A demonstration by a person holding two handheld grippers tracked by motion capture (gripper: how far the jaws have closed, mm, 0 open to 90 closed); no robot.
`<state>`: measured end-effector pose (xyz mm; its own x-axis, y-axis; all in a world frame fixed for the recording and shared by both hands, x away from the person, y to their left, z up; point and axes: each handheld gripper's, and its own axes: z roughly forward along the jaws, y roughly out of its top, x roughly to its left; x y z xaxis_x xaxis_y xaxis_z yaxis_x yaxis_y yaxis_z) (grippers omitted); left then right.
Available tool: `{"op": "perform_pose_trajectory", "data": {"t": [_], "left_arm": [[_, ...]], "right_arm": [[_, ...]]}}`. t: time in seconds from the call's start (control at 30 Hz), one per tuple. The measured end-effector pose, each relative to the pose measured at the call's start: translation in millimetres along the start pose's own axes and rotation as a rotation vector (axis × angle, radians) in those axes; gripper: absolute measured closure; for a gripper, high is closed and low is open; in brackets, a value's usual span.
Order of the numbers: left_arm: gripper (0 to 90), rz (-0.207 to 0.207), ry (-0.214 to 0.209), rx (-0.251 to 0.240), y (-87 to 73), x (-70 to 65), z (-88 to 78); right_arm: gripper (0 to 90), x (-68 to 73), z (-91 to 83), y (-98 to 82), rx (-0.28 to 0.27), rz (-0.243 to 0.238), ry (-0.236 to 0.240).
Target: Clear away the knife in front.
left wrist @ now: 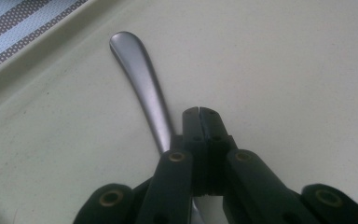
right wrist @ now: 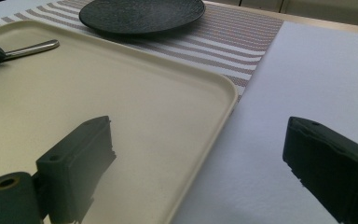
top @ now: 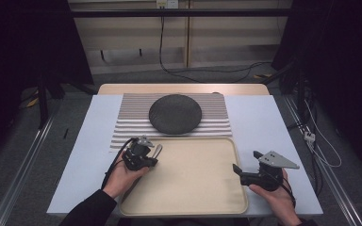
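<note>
My left gripper [top: 147,151] sits at the left middle of the high view, over the upper left corner of the beige tray [top: 193,188]. In the left gripper view its two black jaws are pressed flat together at the centre of the frame, with no gap between them. The metal utensil handle [left wrist: 142,84] runs from the upper left of that frame down under my jaws, lying just to the left of the closed tips rather than between them; whether I pinch it lower down I cannot tell, since my own jaws hide that part. The handle's rounded end lies on the tray floor near the tray's rim.

My right gripper [top: 243,170] rests at the lower right of the high view, at the tray's right edge. In the right gripper view its jaws stand wide apart, one at the lower left over the tray, the other at the lower right over the white table cover [right wrist: 307,70], with nothing between them.

The dark round plate [top: 175,114] sits on the striped placemat [top: 127,117] above the tray, at upper centre.
</note>
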<state>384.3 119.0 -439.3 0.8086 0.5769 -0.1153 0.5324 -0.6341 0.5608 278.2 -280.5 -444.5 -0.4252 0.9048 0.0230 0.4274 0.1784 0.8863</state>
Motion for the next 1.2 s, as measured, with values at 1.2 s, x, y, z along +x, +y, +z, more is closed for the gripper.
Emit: {"op": "perform_pose_trajectory", "data": {"t": [1.2], "left_arm": [[90.0, -0.085, 0.057, -0.005, -22.9, 14.7, -18.9]], "right_arm": [[8.1, 0.3, 1.2, 0.8, 0.0, 0.0, 0.0]]}}
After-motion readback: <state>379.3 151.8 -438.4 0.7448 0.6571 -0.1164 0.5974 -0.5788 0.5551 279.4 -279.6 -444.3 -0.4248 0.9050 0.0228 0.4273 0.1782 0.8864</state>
